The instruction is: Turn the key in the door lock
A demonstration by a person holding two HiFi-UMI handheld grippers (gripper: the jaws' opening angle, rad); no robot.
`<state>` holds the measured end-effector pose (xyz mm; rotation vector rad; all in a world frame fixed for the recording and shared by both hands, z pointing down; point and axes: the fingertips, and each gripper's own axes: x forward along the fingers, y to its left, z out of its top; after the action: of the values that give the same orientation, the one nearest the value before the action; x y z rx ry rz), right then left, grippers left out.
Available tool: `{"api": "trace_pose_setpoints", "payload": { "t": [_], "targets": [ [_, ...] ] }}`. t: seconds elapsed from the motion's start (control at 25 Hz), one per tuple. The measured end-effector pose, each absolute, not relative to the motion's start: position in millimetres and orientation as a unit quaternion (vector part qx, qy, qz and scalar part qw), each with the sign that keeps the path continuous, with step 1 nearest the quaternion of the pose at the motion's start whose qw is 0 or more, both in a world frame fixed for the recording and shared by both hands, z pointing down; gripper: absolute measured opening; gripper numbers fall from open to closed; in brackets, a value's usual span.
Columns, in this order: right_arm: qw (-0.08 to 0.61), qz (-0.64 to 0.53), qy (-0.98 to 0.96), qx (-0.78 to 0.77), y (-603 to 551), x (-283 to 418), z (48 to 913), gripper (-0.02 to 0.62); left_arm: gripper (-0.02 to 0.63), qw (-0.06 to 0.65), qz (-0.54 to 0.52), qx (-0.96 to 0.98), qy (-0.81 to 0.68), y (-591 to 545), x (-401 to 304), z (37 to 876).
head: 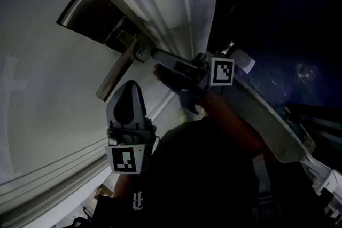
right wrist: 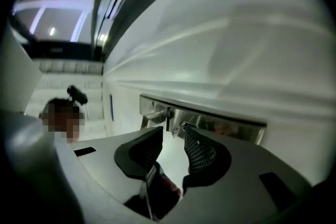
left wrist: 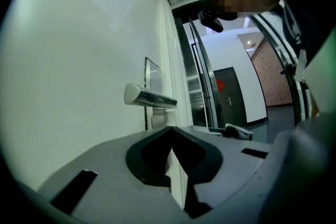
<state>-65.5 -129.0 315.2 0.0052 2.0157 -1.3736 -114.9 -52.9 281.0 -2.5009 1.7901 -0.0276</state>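
Observation:
The white door [head: 48, 88] carries a metal lock plate [head: 99, 18] and a lever handle [head: 117, 72]. My right gripper [head: 149, 54] reaches up to the lock just beside the lever's base. In the right gripper view its jaws stand a narrow gap apart against the lock plate [right wrist: 220, 126], with a small metal key [right wrist: 181, 126] pinched at my right gripper's [right wrist: 173, 129] tips. My left gripper [head: 128, 88] hangs lower, off the door, with its jaws shut and holding nothing. From the left gripper [left wrist: 170, 129] view the lever handle [left wrist: 149, 97] sticks out ahead.
The door's edge and frame [head: 200, 13] run just right of the lock, and beyond them the space is dark. A corridor with a dark door [left wrist: 231, 94] shows past the frame. My arm and dark sleeve [head: 224, 168] fill the lower middle of the head view.

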Motion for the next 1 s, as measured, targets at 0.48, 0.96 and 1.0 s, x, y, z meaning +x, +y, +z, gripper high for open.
{"api": "trace_pose_setpoints", "payload": {
  "t": [0.48,0.96,1.0],
  "targets": [
    [-0.127,0.347,0.882,-0.291,-99.8,-87.2,296.6,0.106,0.006,0.043,-0.005,-0.806,0.591,-53.5,-111.9,284.5],
    [-0.176,0.485,0.807,-0.286,-105.9,-93.3,303.3,0.106,0.006,0.040,-0.002,-0.801,0.597,-57.0,-113.2,288.5],
    [-0.176,0.491,0.804,-0.285,-106.5,-94.8,303.2,0.106,0.006,0.040,-0.003,-0.800,0.599,-58.1,-113.5,288.7]
  ]
}}
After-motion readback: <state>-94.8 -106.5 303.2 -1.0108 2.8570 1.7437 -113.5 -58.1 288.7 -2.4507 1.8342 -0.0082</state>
